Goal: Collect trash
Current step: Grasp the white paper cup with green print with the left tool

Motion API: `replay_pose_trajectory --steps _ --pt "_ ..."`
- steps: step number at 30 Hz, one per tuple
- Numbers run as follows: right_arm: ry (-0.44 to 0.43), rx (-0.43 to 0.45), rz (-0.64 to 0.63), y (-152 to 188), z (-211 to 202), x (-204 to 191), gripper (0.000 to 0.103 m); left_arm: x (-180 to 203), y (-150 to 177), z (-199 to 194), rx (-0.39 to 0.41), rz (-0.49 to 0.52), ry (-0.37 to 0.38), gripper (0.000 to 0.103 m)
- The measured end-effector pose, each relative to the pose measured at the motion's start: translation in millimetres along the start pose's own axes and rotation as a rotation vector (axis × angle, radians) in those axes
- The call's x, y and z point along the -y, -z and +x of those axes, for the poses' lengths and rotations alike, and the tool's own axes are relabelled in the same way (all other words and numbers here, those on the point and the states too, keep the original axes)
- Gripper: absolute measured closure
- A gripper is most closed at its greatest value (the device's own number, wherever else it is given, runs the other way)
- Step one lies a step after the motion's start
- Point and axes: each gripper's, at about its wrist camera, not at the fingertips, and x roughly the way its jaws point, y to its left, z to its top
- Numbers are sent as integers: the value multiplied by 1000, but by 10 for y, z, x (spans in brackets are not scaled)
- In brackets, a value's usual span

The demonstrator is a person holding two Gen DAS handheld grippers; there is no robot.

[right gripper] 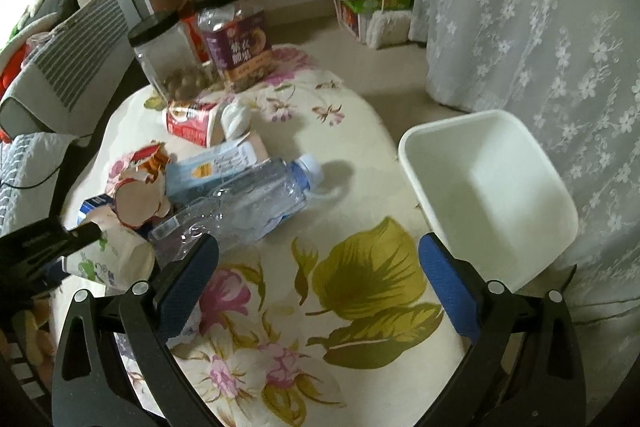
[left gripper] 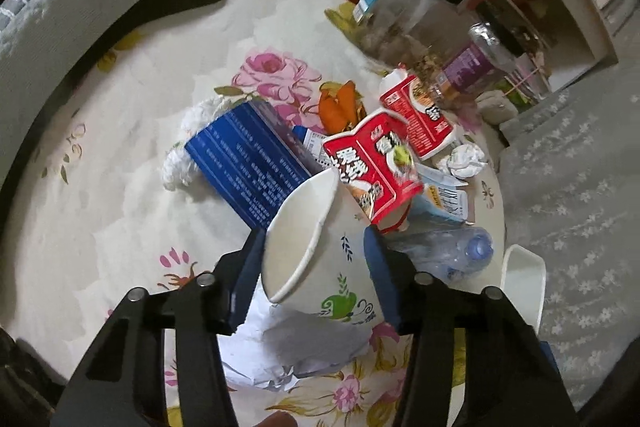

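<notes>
My left jaws [left gripper: 316,275] pinch the white floral paper cup [left gripper: 320,259] across its thin, crushable wall beside the red carton [left gripper: 372,163]; my right jaws [right gripper: 320,287] gape empty.

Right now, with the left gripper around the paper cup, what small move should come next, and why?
Probably lift the paper cup clear of the pile. The left gripper has its pads on both sides of it, its rim squashed oval, so the grip looks made. The white bin stands empty at the table's edge, and the right gripper is open, holding nothing.
</notes>
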Motion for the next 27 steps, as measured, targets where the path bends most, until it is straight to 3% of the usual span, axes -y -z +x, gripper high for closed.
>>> replay_pose_trajectory --steps 1,3,5,14,16,17,19,21,27 --pt "3 0 -4 11 13 -22 7 -5 0 -24 1 6 12 50" --pt "9 7 -11 27 15 -48 7 -42 -2 -67 8 -7 15 31" --pt "9 13 -16 34 -8 -60 7 -82 0 -96 18 -30 15 21" --pt "23 40 -13 28 -64 63 7 -27 60 185 -39 -153 35 20" --pt "19 33 -9 33 -51 87 7 -14 55 213 -25 -167 34 30" --pt "8 29 -9 34 -46 87 7 -4 50 218 -21 -162 32 39" --pt "-19 26 -19 44 -40 53 7 17 42 199 -21 -141 48 45" --pt "-48 16 -42 60 -30 -21 7 32 38 138 -12 -105 61 58" --pt "-135 -24 -163 203 25 -429 7 -74 -8 -240 42 -28 104 62"
